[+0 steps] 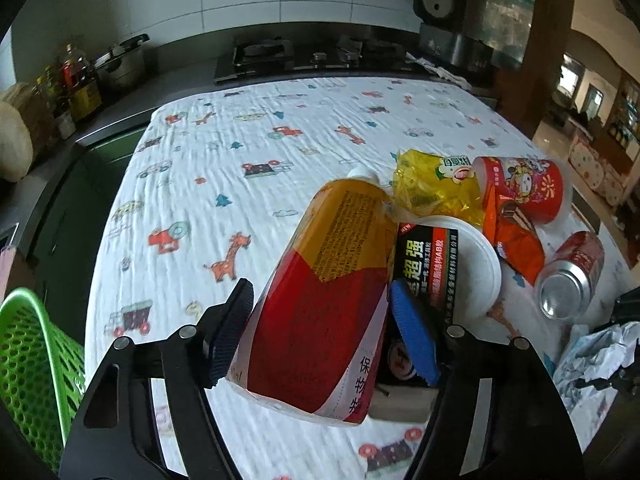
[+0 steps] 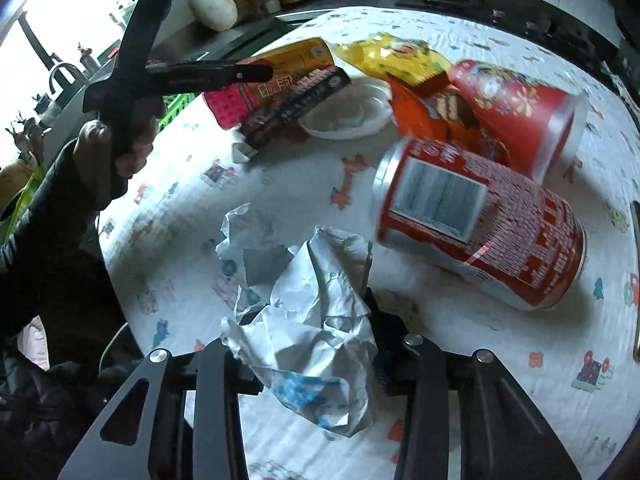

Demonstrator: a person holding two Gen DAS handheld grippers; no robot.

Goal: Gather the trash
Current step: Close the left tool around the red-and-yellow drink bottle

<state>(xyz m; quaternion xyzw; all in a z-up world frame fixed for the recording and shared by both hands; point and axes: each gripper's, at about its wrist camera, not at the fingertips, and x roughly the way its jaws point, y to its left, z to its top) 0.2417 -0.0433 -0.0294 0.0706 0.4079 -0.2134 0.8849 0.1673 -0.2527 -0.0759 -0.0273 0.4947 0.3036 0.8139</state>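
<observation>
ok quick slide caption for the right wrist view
Right gripper shut on crumpled white paper, red drink can lying beside it on the cartoon-print tablecloth.

Black tool [image 1: 324, 332], blue pads [image 1: 416, 340]

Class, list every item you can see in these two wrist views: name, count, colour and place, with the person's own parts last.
paper cup: one, red and yellow, on its side between the left fingers
black box: one, black with red print, right of that cup
white lid: one, white, under the box
yellow wrapper: one, yellow, behind the lid
orange wrapper: one, orange, beside the noodle cup
noodle cup: one, red, on its side at the far right
can: one, red, on its side
crumpled paper: one, white and blue, in the right fingers
basket: one, green, left of the table
tablecloth: one, white, printed
left gripper: black
right gripper: black
hand: one, holding the left gripper
</observation>
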